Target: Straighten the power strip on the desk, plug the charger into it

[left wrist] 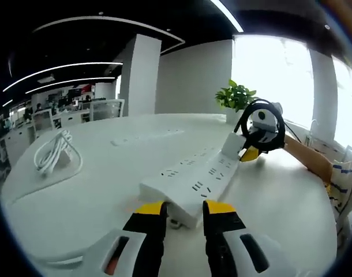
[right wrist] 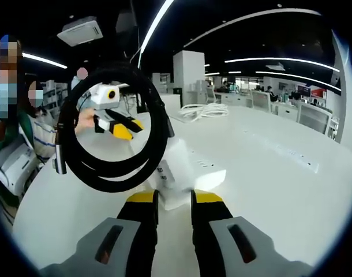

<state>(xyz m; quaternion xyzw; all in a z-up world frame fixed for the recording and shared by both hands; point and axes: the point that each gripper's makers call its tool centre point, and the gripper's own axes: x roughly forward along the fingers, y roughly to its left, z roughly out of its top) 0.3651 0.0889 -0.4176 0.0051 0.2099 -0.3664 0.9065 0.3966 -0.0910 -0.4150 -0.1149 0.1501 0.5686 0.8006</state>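
Charger (right wrist: 175,173) with its black cable coil (right wrist: 115,130) is sitting clenched in right gripper (right wrist: 175,202) fingers at lower centre, lining up over power strip (left wrist: 193,179); left gripper (left wrist: 184,210) is pinching the strip's near end, probably steadying it.

On the counter (left wrist: 107,190) I count 1 white power strip (left wrist: 193,182), 1 white charger (right wrist: 179,173) w/ 1 black cable loop (right wrist: 115,130), 1 coil of white cord (left wrist: 55,151) and 1 potted plant (left wrist: 236,98). 2 tools total, left one (left wrist: 182,214) and right one (right wrist: 174,199), each w/ 2 yellow-tipped jaws. Approx 2 people off to the side in the right gripper view, can't tell more.
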